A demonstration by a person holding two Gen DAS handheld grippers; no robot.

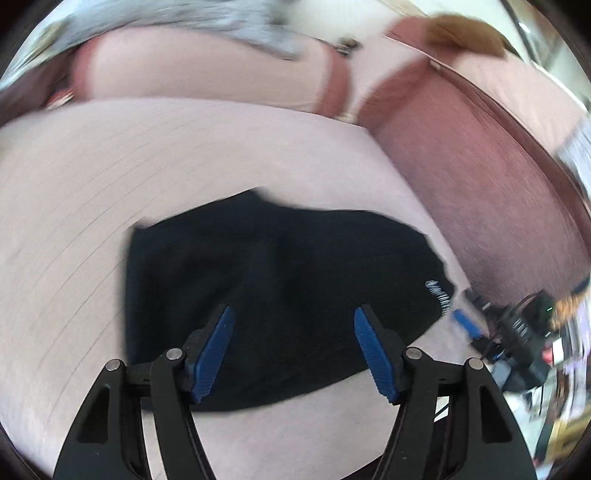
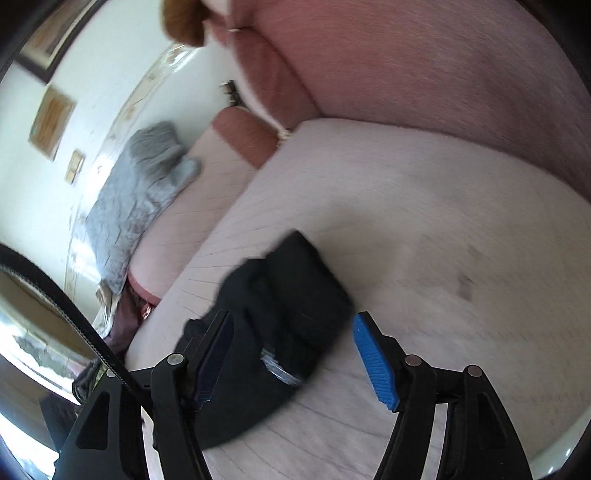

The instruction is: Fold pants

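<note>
The black pants (image 1: 273, 273) lie folded into a compact bundle on the pale pink sofa seat (image 1: 92, 192). White lettering shows at the bundle's right edge. My left gripper (image 1: 293, 314) is open above the bundle's near part, holding nothing. In the right wrist view the pants (image 2: 280, 310) lie under and left of my right gripper (image 2: 293, 321), which is open and empty. My right gripper also shows at the right edge of the left wrist view (image 1: 469, 325), beside the bundle.
A reddish-brown sofa back cushion (image 1: 461, 177) rises to the right of the seat. A grey blanket (image 2: 136, 199) lies on the far cushion. An orange-brown furry item (image 1: 465, 33) sits on top of the sofa back. A round mirror or table (image 2: 37, 325) is at the left.
</note>
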